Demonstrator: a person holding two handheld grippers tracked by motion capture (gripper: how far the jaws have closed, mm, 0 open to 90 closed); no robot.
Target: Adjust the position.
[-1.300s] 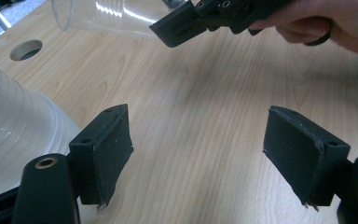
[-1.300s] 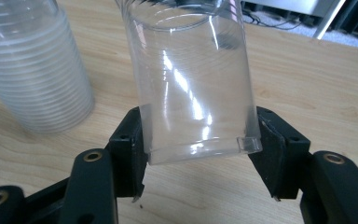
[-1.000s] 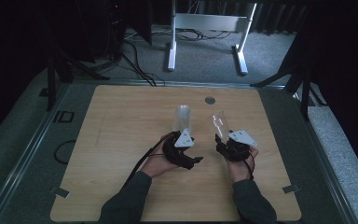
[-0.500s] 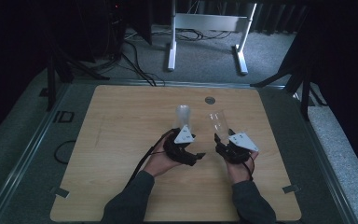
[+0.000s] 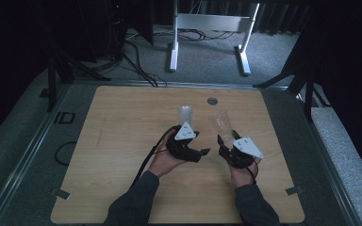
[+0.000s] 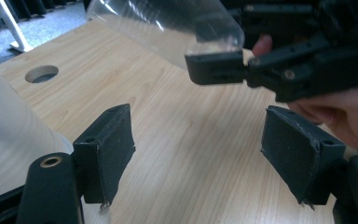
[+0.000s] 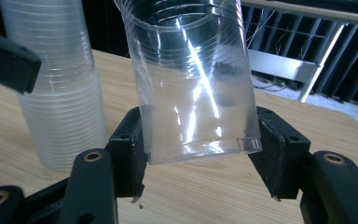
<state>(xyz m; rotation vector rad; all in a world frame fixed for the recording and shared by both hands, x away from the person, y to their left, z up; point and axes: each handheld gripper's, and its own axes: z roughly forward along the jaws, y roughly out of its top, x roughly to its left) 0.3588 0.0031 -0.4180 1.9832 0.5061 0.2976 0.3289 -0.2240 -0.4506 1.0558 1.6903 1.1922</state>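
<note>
The bench [image 5: 122, 155] is a pale wooden top with one round hole [image 5: 212, 100] near its far edge, at about twelve o'clock from the two hands. Beyond it, on the carpet, stands one white metal frame [image 5: 207, 23], with cables [image 5: 136, 61] trailing at eleven o'clock. Nothing lies between the tools and the cups.

There are two groups of cups: one single clear cup [image 7: 193, 79] and one stack of clear cups [image 7: 58, 88] standing upright on the wood.

The right tool [image 5: 222, 141] is closed on the single cup, its pads pressing the cup's base from both sides; the cup is lifted off the wood and tilts toward twelve o'clock. The right hand [image 5: 240, 172] comes in from six o'clock, forearm pointing up the bench.

The left tool [image 6: 198, 149] stands open with bare wood between its pads; its jaws have just been closing a little. The stack sits just outside its pad at nine o'clock in the left gripper view, not between the pads. The left hand [image 5: 165, 162] angles toward one o'clock, just beside the right.
</note>
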